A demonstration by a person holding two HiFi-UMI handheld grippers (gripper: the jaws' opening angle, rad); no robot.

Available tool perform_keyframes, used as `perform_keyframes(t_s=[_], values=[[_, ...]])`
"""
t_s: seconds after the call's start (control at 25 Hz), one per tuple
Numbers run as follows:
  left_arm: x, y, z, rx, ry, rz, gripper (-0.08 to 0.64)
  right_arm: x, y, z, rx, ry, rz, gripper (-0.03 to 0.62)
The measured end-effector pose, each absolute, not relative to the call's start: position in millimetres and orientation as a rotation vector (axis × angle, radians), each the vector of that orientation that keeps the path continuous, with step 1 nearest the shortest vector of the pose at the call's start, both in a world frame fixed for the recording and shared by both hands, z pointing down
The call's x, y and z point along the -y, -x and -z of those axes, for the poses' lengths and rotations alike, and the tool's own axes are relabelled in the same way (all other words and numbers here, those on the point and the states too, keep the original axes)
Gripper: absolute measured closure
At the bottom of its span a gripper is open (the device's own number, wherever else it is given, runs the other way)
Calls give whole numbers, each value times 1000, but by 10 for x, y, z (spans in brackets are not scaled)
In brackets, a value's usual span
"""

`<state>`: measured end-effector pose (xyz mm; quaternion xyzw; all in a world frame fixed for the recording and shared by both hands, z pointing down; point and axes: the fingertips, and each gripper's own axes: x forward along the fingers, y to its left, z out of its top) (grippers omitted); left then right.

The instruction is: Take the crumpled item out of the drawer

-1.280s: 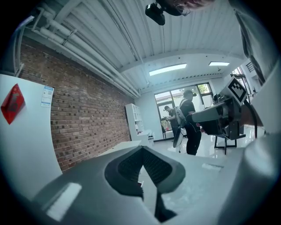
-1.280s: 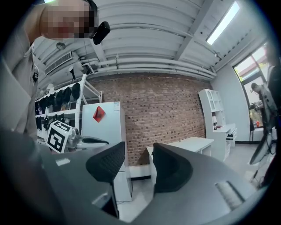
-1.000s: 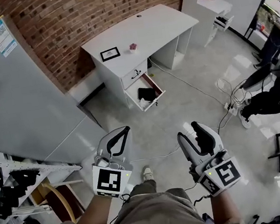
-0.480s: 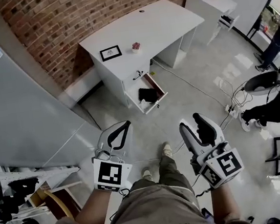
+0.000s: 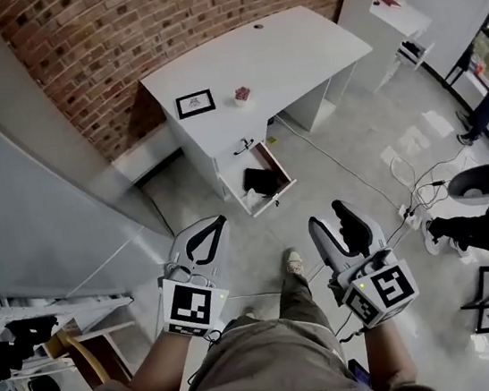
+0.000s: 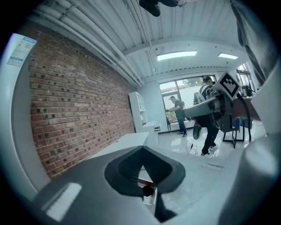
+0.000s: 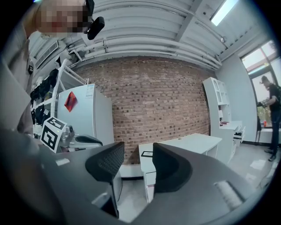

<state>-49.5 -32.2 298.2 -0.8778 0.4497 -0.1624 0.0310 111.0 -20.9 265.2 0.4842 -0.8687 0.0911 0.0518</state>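
Crumpled item (image 5: 260,180) in drawer (image 5: 252,201) under desk (image 5: 296,47)

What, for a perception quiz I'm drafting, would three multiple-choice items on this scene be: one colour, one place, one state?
1. The desk is: A white; B brown; C green.
2. The crumpled item lies: A on the desk; B in the open drawer; C under the desk.
3. The right gripper is: A open and empty; B shut on the crumpled item; C shut and empty.

Answers: A, its top and sides are white; B, the dark bundle sits inside the pulled-out drawer; A, its jaws stand apart with nothing between them.
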Motion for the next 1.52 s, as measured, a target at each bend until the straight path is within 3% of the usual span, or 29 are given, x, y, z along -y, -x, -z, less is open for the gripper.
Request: perform_keyframes(t_s=[0.8, 1.52], values=[[2062, -321, -2965, -1841, 2455, 666, 560, 2441, -1883, -2761, 2810, -934, -288, 362], [2185, -208, -2987, -2003, 2373, 665, 560, 2785, -1803, -2894, 2826, -822, -331, 362]])
